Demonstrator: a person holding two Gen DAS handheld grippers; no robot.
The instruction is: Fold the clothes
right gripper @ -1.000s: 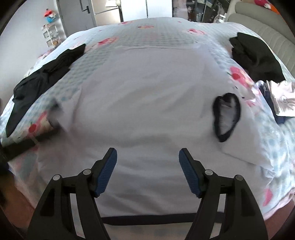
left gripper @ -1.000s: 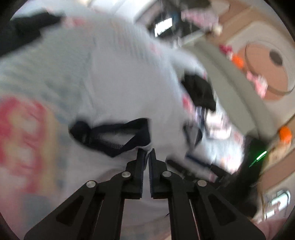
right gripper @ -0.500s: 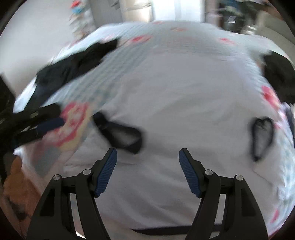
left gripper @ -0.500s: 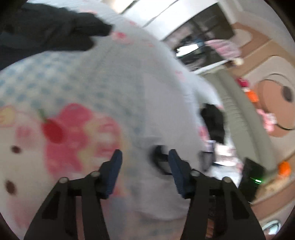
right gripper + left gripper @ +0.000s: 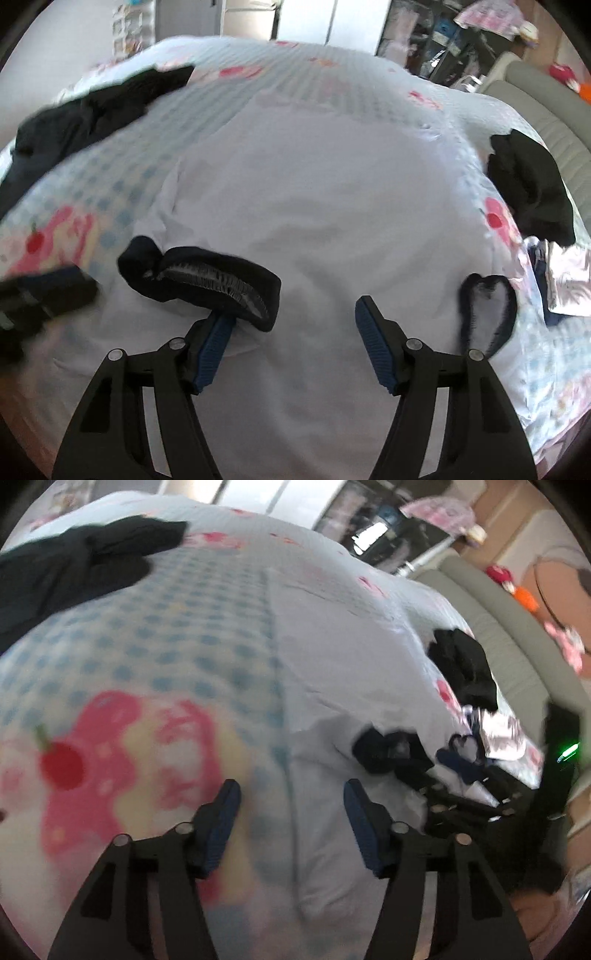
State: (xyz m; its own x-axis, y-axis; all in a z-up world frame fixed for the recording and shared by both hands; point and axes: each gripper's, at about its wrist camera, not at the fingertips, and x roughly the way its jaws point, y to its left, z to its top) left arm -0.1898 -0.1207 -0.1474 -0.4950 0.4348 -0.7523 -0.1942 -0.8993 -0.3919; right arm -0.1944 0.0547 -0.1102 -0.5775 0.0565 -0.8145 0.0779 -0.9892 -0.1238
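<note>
A white shirt [image 5: 314, 199] with dark navy sleeve cuffs lies spread on the bed. Its left sleeve is folded in over the body, and that cuff [image 5: 207, 284] lies just ahead of my right gripper's left finger. The right cuff [image 5: 487, 314] lies at the shirt's right side. My right gripper [image 5: 291, 328] is open and empty, low over the shirt. My left gripper [image 5: 291, 823] is open and empty over the shirt's left edge [image 5: 332, 701] and the bedsheet. The left gripper also shows at the left edge of the right wrist view [image 5: 40, 295].
The bed has a blue-checked sheet [image 5: 166, 635] with pink prints. A black garment [image 5: 85, 114] lies at the far left, another black garment [image 5: 528, 192] at the right, with folded patterned clothes [image 5: 569, 280] beside it. A grey padded headboard [image 5: 517, 638] runs along the right.
My left gripper was shut on the left sleeve cuff, carried it in over the shirt body, opened and let it go, then drew back to the left. My right gripper stayed open.
</note>
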